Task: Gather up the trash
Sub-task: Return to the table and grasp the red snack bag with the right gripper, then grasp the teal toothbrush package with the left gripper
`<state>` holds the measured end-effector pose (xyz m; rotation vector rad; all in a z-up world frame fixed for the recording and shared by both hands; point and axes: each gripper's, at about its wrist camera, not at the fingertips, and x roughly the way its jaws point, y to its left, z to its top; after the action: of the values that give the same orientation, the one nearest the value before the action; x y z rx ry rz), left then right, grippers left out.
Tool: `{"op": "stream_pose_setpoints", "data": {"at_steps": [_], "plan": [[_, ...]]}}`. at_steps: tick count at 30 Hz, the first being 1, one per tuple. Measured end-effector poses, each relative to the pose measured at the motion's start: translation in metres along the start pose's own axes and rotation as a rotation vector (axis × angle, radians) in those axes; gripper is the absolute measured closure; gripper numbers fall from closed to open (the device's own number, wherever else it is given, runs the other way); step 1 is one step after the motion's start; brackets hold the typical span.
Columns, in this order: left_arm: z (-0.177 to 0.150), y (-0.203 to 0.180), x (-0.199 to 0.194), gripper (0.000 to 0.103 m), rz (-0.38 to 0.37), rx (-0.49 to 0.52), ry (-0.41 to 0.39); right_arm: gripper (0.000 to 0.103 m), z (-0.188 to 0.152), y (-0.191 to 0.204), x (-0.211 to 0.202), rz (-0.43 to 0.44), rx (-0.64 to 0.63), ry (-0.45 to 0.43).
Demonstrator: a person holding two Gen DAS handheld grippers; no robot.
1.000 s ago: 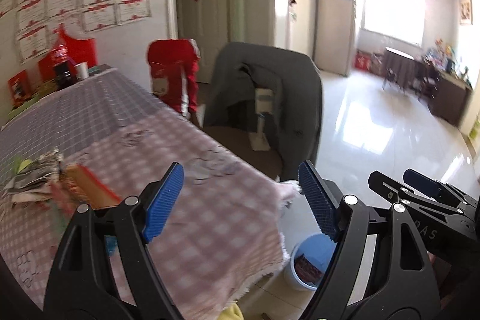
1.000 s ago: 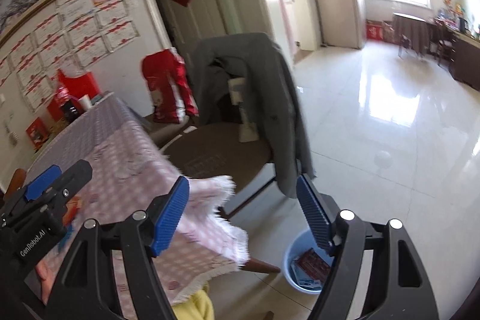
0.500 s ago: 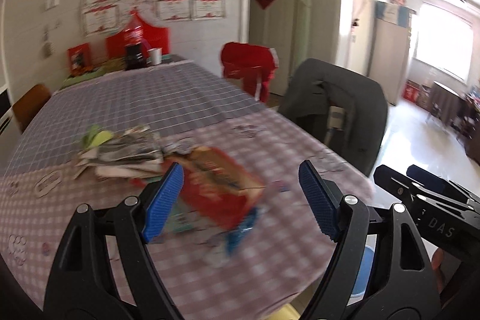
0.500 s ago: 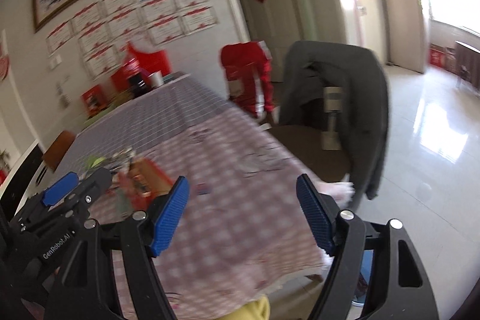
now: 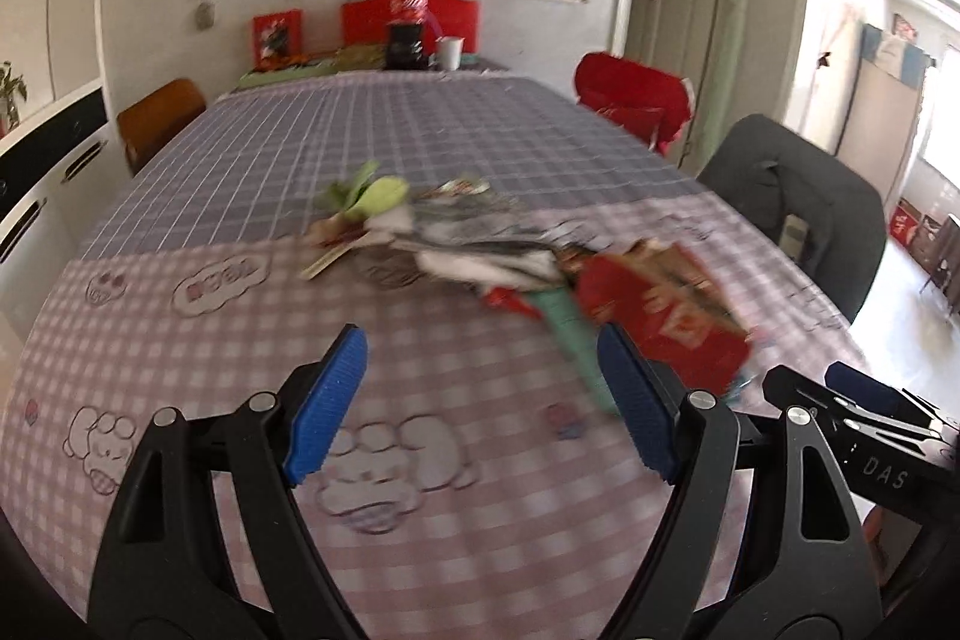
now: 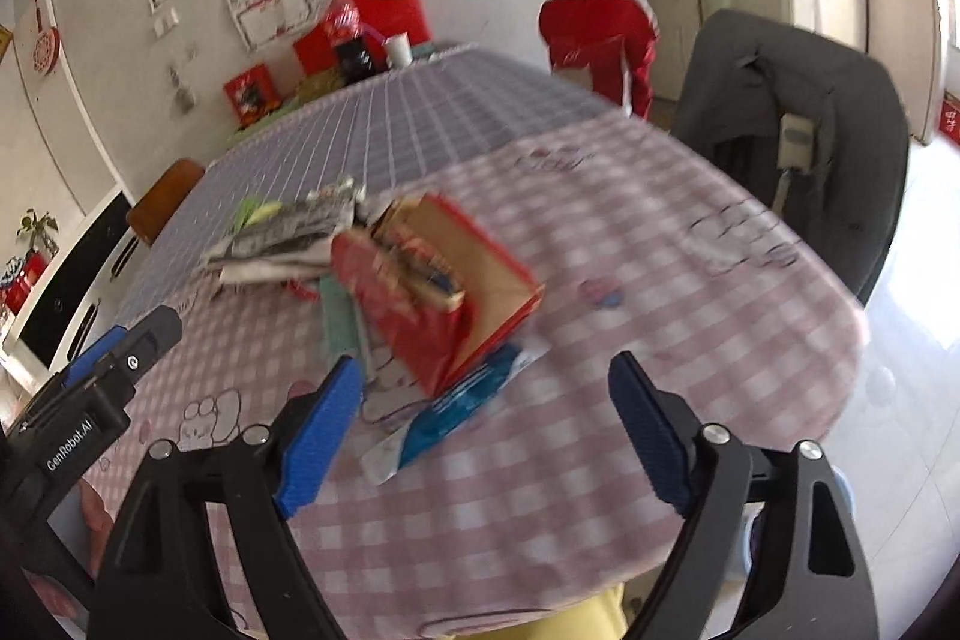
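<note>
Trash is all left on the desk: red box, blue wrapper, newspapers. Left tool is open and empty; right tool is opening, gripping nothing.

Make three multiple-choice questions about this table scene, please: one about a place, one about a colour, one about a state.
1. Where does the red carton lie?
A. on the floor
B. on the checked tablecloth
C. on a chair

2. What colour is the flat wrapper that sticks out under the carton?
A. blue and white
B. yellow
C. black

3. How does the right gripper stand?
A. shut on the carton
B. shut on nothing
C. jaws apart, holding nothing

Key: 1 B, since the carton rests on the cloth beside the pile of papers. 2 A, since its visible end is blue with white edges. 3 C, since its jaws are opening, with only tablecloth and the wrapper's end seen beyond them.
</note>
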<state>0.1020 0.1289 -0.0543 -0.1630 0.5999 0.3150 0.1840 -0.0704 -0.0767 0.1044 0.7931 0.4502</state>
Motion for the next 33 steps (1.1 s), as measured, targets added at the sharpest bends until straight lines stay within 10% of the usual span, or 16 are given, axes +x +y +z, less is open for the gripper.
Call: {"op": "stream_pose_setpoints", "data": {"at_steps": [16, 21, 24, 33], "plan": [[-0.014, 0.039, 0.033, 0.025, -0.020, -0.060, 0.137, 0.014, 0.033, 0.031, 0.083, -0.074, -0.132, 0.067], [-0.010, 0.033, 0.039, 0.024, -0.036, -0.048, 0.150, 0.041, 0.039, 0.028, 0.084, -0.015, -0.118, 0.047], [-0.007, 0.026, 0.044, 0.024, -0.053, -0.039, 0.163, 0.086, 0.038, 0.027, 0.073, 0.028, -0.123, 0.014], [-0.003, -0.013, 0.056, 0.024, -0.102, 0.005, 0.195, 0.091, 0.038, 0.004, 0.038, 0.054, -0.049, -0.064]]}}
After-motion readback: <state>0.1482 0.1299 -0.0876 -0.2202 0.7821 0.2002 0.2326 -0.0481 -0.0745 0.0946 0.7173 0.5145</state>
